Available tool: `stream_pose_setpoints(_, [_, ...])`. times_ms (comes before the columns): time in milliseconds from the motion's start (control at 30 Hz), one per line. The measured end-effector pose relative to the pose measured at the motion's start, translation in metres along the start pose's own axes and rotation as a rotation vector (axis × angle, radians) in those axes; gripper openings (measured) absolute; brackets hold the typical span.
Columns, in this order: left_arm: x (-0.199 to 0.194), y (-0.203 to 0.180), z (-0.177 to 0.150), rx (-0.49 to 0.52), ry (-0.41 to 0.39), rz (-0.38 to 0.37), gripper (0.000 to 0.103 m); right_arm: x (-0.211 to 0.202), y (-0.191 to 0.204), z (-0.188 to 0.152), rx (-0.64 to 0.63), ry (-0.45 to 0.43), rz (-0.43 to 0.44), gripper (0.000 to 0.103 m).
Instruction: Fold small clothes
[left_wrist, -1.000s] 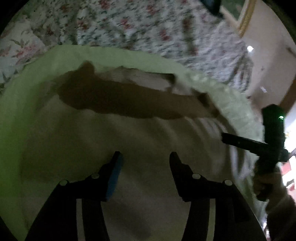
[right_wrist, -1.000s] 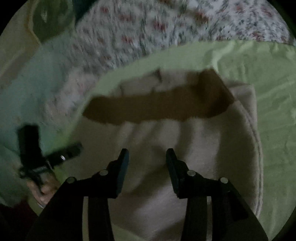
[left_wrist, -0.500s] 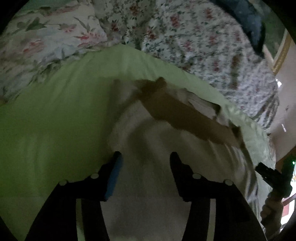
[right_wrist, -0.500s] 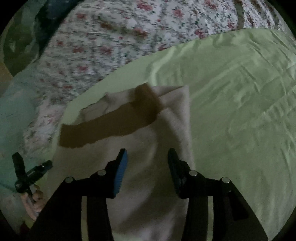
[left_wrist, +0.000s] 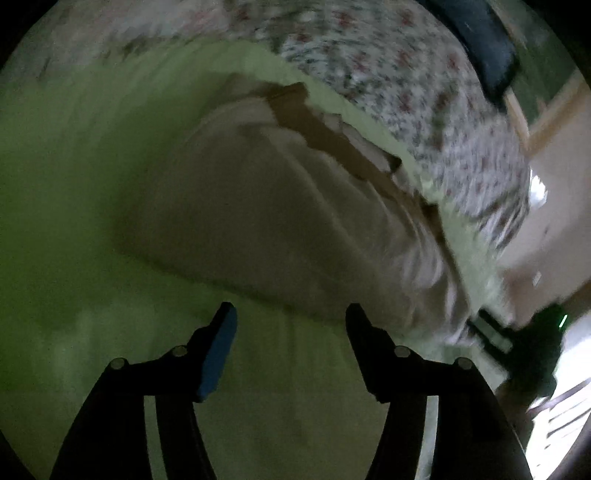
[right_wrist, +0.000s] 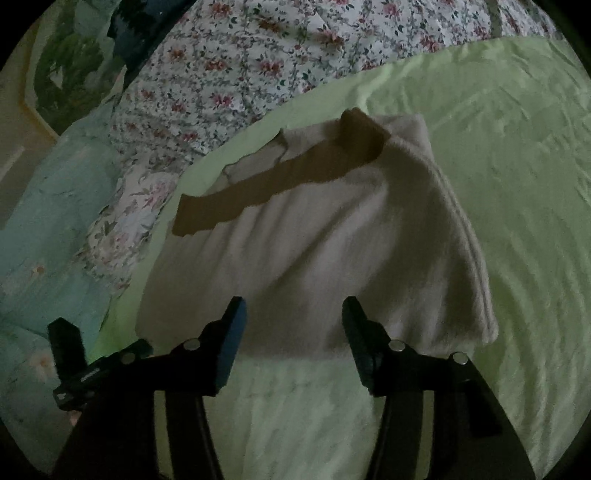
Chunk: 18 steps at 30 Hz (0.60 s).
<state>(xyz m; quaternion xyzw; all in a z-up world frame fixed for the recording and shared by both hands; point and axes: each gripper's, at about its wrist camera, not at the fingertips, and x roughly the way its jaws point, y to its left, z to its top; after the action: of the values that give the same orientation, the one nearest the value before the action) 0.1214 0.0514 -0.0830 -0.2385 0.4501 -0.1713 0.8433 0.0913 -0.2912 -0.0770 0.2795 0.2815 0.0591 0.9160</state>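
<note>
From the right wrist camera I see a folded cream garment (right_wrist: 332, 258) lying flat on the light green sheet (right_wrist: 498, 184), with a brown band (right_wrist: 280, 181) running across its far end toward the floral quilt (right_wrist: 240, 62). The material looks fleecy, though I can't tell what sort of garment it is. My right gripper (right_wrist: 291, 314) hangs over the garment's near edge with its fingers spread wide and nothing between them; the blue pad (right_wrist: 231, 343) on the left finger is in plain sight. I can't tell whether the fingertips touch the cloth. Low on the left of this view, the left gripper (right_wrist: 79, 365) shows as a dark shape beside the pale blue flowered bedding (right_wrist: 48, 229).

The left wrist view is badly smeared. There my left gripper (left_wrist: 290, 317) is over bare green sheet (left_wrist: 74, 184), just short of the garment's (left_wrist: 277, 221) near edge, fingers spread apart and gripping nothing. The brown band (left_wrist: 332, 136) lies along the far side, next to the floral quilt (left_wrist: 406, 85). The right gripper (left_wrist: 517, 339) appears blurred at the right edge, with a small green light on it.
</note>
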Motion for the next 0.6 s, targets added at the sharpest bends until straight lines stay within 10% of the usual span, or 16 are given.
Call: stream_pose_setpoints(600, [0.039,0.03,0.061,-0.171,-0.165,0.075,0.056,0.007,0.007,-0.008,0.001,0.031,0.027,0.057])
